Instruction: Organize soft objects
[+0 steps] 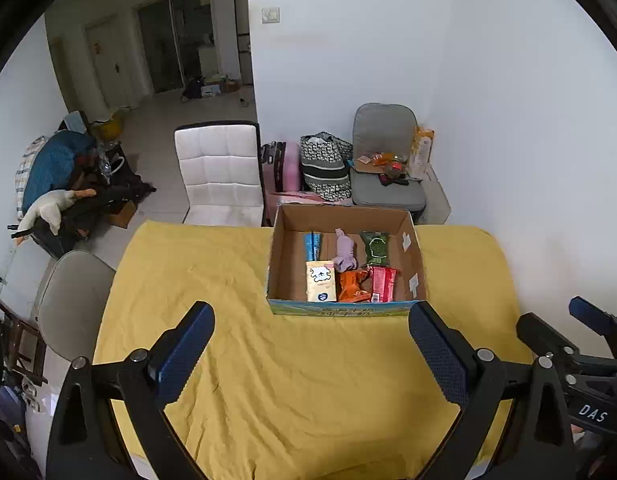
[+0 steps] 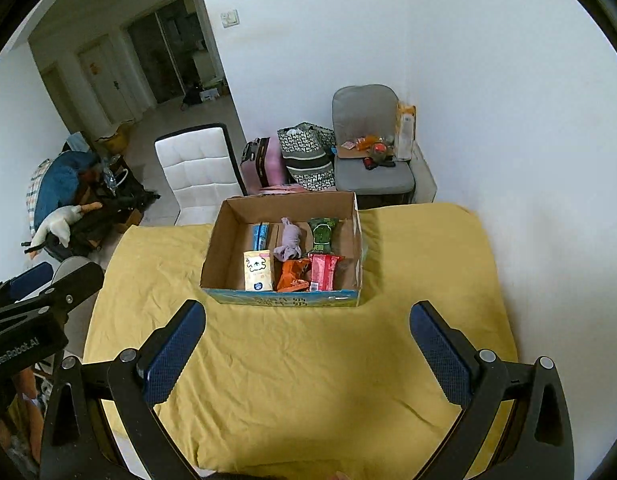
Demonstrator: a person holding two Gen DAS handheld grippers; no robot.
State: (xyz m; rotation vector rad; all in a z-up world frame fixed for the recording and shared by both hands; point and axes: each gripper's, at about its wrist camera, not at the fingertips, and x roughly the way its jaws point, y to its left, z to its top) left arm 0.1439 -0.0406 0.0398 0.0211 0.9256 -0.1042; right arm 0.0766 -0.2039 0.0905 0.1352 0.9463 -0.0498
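Observation:
An open cardboard box [image 1: 412, 236] [image 2: 218, 240] stands on the yellow-covered table [image 1: 292, 380] [image 2: 304, 380]. In it lie a blue packet [image 1: 311, 245], a lilac cloth roll [image 1: 345, 255] [image 2: 289, 245], a green packet [image 1: 374, 249] [image 2: 322, 235], a white tissue pack [image 1: 320, 281] [image 2: 258, 271], an orange packet [image 1: 351, 286] [image 2: 293, 275] and a red packet [image 1: 383, 283] [image 2: 323, 272]. My left gripper [image 1: 311, 322] is open and empty, held above the cloth in front of the box. My right gripper [image 2: 307, 318] is open and empty too, beside it.
Behind the table stand a white padded chair [image 1: 218, 172], a pink suitcase [image 1: 286, 168], a patterned bag [image 1: 324, 166] and a grey chair [image 1: 384, 160] with small items. A beige chair [image 1: 72, 304] stands at the table's left. A white wall runs along the right.

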